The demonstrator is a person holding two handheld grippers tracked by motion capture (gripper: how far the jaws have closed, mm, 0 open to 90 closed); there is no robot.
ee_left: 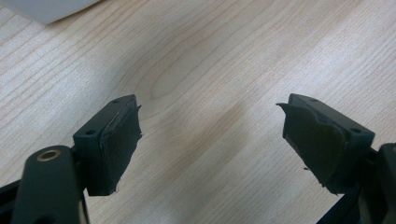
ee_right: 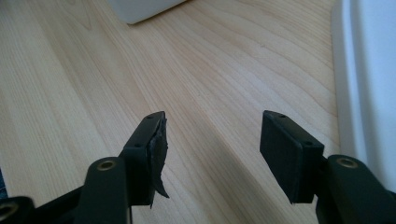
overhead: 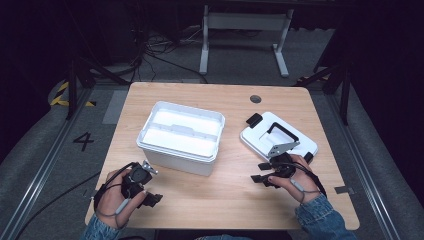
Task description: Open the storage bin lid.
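Nearby, the white lid point(overhead: 278, 137) lies flat, black handle point(overhead: 282, 131) up.

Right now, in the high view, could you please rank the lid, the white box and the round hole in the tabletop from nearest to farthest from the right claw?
1. The lid, with its black handle, lies just beyond the right claw, on the table's right side.
2. The white box stands open at the centre, to the claw's left.
3. The round hole sits near the table's far edge.

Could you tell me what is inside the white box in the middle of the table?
The white box stands open, its lid lying on the table to its right. From above, a white inner tray or divider shows, with nothing visible on it. Whatever lies beneath it is covered.
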